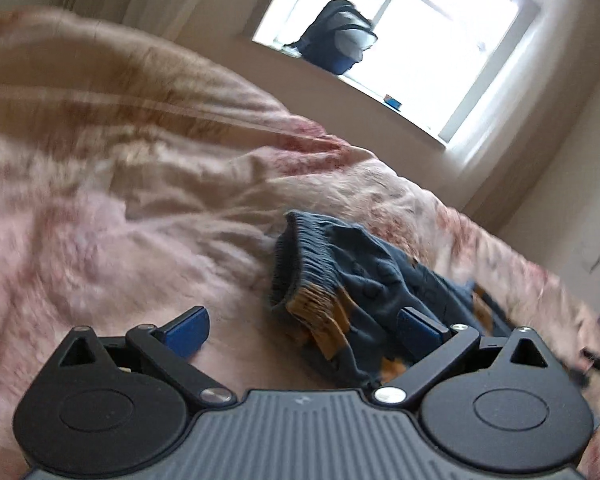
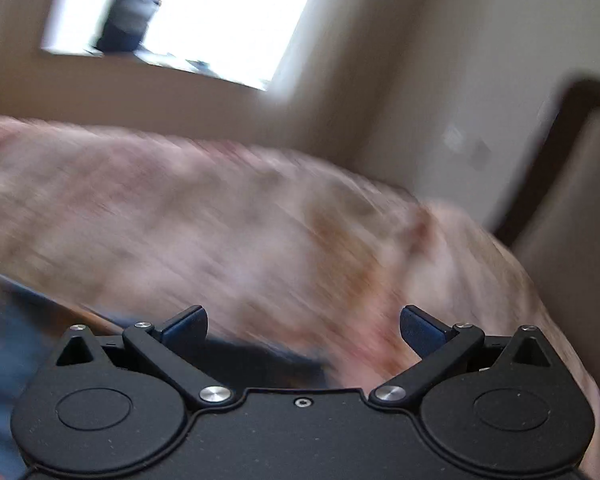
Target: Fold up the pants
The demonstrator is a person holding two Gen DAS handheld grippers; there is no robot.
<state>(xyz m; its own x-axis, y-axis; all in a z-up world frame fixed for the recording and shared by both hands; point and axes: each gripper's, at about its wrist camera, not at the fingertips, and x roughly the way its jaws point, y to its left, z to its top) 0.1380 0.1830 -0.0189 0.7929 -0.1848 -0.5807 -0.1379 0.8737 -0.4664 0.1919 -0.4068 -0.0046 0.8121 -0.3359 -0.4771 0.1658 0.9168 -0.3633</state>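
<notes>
Left wrist: left gripper [image 1: 302, 330] jaws wide, empty | pants [image 1: 352, 292] beyond

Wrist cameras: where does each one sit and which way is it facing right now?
Left wrist: on the left gripper, angled down across the bedspread at the crumpled pants; open blue fingers show.
Right wrist: on the right gripper, facing blurred bedspread and wall; open fingers show, nothing between.
Shared: bedspread, window, backpack on the sill.
</notes>
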